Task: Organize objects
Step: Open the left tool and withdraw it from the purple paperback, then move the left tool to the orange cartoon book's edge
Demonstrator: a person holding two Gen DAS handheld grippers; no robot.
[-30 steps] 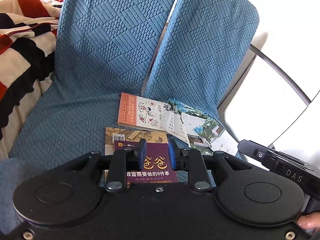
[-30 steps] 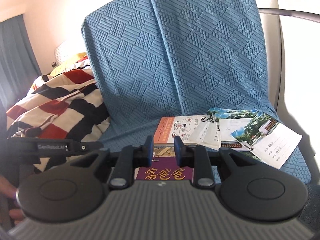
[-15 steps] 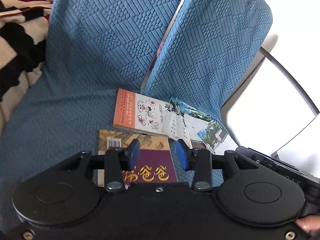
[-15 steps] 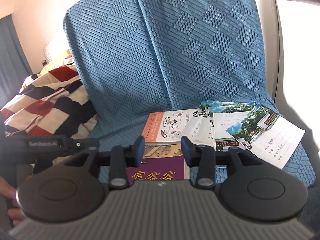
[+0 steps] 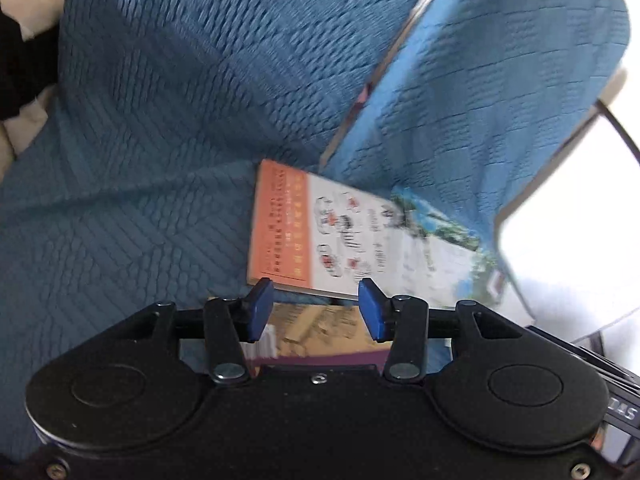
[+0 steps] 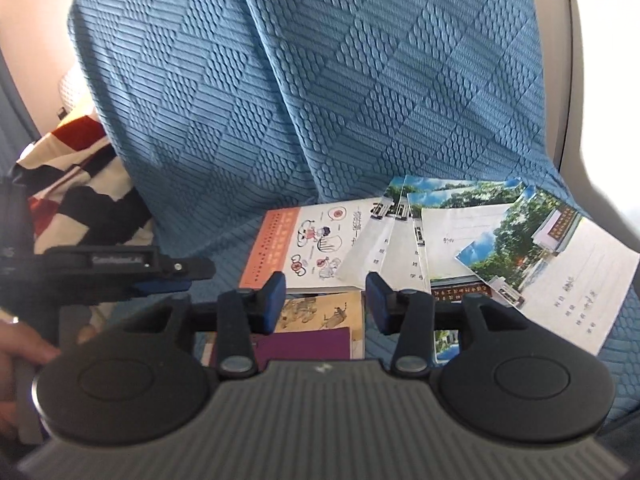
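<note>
From my left wrist, the left gripper [image 5: 312, 308] stands parted over a flat purple book [image 5: 320, 356] on quilted blue fabric [image 5: 160, 160], and from my right wrist the right gripper [image 6: 326, 304], likewise parted and empty, hangs above that book [image 6: 308, 344] beside glossy fanned booklets [image 6: 460, 240].

Left gripper [image 5: 316, 314]: matte black housing, two round raised discs flanking the centre, small cross-head screws at the lower corners, one tiny screw at centre top. Black link arms on silver pivot bolts carry blue pads [image 5: 261, 309]. Right gripper [image 6: 326, 300]: same layout, but the centre plate is grey and ribbed; blue pads [image 6: 274, 300], silver pivot bolts. Left of the right gripper's housing, the other unit shows side-on as a black bar with white lettering, too blurred to read. A hand [image 6: 18, 354] below that bar wears a ring.
</note>
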